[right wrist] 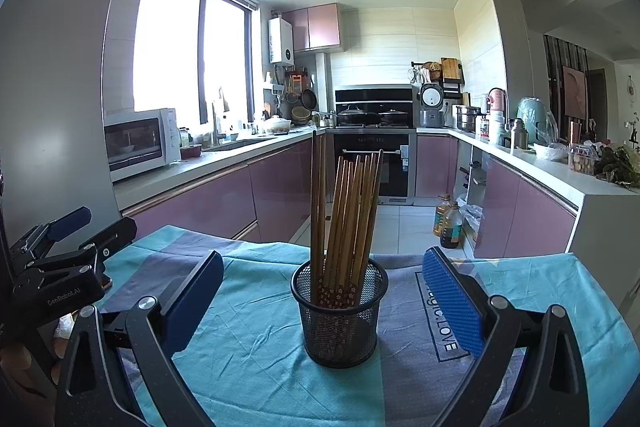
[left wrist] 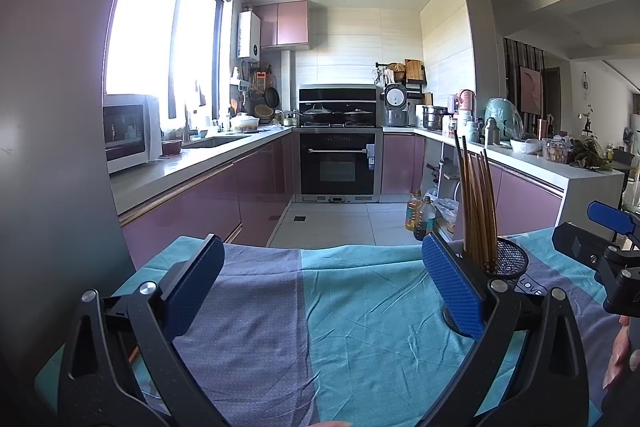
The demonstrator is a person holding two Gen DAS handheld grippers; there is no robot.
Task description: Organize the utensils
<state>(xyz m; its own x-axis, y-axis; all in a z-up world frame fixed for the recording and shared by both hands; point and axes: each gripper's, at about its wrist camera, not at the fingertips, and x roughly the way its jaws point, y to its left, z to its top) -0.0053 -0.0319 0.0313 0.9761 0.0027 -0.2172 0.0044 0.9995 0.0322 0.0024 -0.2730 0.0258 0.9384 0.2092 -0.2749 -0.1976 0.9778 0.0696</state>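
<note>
A black mesh cup [right wrist: 340, 315] stands upright on the teal and purple cloth [right wrist: 248, 355]. Several brown chopsticks [right wrist: 348, 219] stand in it, leaning a little. My right gripper [right wrist: 322, 277] is open, its blue pads to either side of the cup and not touching it. In the left wrist view the same mesh cup [left wrist: 508, 259] with its chopsticks [left wrist: 476, 203] sits just behind the right finger. My left gripper [left wrist: 320, 259] is open over bare cloth [left wrist: 340, 307] with nothing between its fingers. Each gripper shows at the edge of the other's view.
The cloth-covered table ends just beyond the cup, with tiled kitchen floor [right wrist: 400, 227] past it. Oil bottles [right wrist: 448, 223] stand on the floor at the right. Purple cabinets and counters line both sides. A person's hand [left wrist: 620, 359] holds the right gripper.
</note>
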